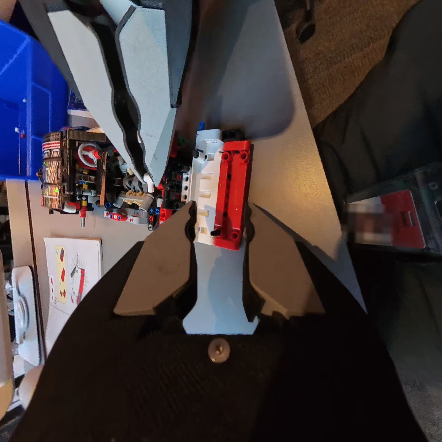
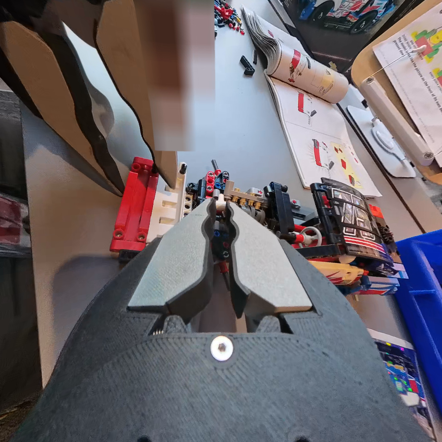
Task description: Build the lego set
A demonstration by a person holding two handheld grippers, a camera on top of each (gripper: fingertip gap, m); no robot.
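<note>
A partly built Lego car lies on its side on the grey table, also in the right wrist view. At its end sit a red panel and a white panel side by side. My left gripper is shut on this red and white panel pair, one finger on each outer edge; the right wrist view shows it from above. My right gripper is nearly closed on a small white connector by the engine block. It reaches in from the top of the left wrist view.
An open instruction booklet lies beyond the car, also in the left wrist view. A blue bin stands to the right. Loose pieces and a black beam lie farther back. The table edge runs close to the red panel.
</note>
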